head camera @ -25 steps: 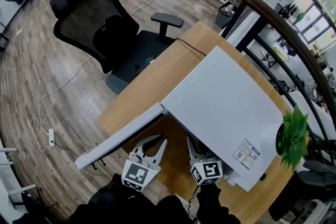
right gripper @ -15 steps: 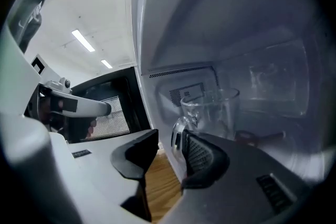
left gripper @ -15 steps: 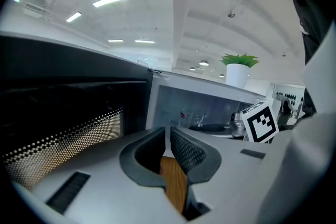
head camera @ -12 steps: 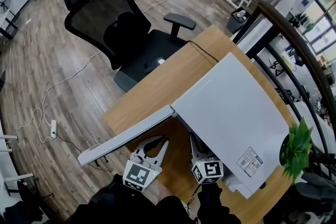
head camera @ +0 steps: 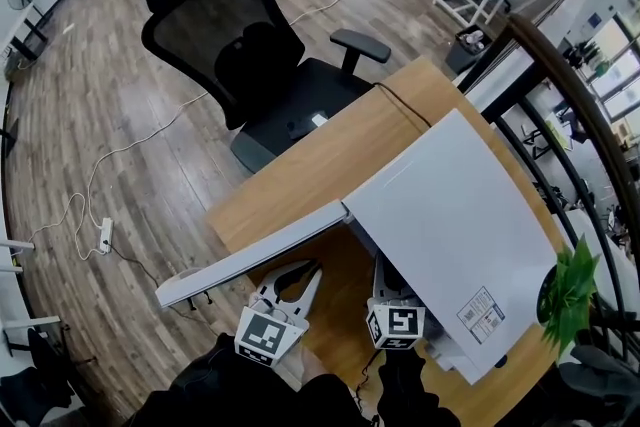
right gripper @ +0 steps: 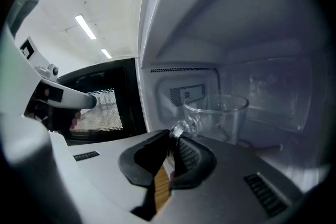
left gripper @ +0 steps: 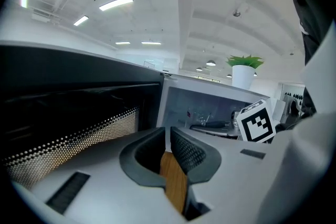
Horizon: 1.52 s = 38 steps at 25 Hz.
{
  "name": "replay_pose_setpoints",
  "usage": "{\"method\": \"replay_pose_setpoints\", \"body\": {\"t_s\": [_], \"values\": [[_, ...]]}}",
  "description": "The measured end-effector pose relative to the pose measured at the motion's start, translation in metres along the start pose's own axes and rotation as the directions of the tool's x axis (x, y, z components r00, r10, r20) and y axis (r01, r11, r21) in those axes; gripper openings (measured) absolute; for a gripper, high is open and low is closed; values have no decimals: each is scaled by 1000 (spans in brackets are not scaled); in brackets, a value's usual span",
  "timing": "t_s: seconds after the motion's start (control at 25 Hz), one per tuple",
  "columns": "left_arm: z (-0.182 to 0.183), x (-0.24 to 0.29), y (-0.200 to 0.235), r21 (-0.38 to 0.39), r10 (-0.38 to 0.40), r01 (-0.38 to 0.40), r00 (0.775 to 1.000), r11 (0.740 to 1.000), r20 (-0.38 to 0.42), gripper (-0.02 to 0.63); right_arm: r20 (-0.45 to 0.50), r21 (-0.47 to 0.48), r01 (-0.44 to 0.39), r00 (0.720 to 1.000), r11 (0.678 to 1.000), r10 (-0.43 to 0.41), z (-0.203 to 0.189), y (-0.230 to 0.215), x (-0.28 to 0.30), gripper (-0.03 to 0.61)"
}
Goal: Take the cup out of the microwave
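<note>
Grip is the thing to get right here. Right tongs (right gripper: 173,140) are closed down on the handle (right gripper: 182,126) of the glass cup (right gripper: 218,113). The pads pinch it near their tips, so the hold looks thin and is worth testing for firmness before any lift. Left tongs (left gripper: 167,136) sit just outside the opening with their jaws drawn together on nothing, free to steady things if needed. The cup stands upright on the floor of the microwave (head camera: 460,215), just beyond the right tongs and inside the cavity. A pinch on the handle alone will likely let the glass swing or tip. So raise it only enough to clear the floor, hold it level, and draw it straight back toward the body rather than sideways. The door (head camera: 250,260) hangs wide open to the left, so the way out looks free on that side. Farther off, the wooden counter (head camera: 320,165) that carries the oven shows bare wood where the cup could be set down.
</note>
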<state>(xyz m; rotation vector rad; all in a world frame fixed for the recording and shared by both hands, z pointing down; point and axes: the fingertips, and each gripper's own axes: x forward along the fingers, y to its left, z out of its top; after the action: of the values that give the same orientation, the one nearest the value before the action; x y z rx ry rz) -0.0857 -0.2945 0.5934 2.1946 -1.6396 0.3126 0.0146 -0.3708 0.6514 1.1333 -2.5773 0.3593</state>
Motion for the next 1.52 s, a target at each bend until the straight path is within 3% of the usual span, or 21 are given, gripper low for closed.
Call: {"method": "replay_pose_setpoints", "body": {"t_s": [0.64, 1.52], "values": [[12, -25, 0, 18, -9, 8, 1000, 1000, 28, 48, 78, 62, -27, 997, 998, 22, 18, 20, -19, 17], [23, -86, -31, 134, -151, 143, 987, 981, 50, 48, 141, 131, 69, 986, 989, -87, 15, 78, -99, 17]]}}
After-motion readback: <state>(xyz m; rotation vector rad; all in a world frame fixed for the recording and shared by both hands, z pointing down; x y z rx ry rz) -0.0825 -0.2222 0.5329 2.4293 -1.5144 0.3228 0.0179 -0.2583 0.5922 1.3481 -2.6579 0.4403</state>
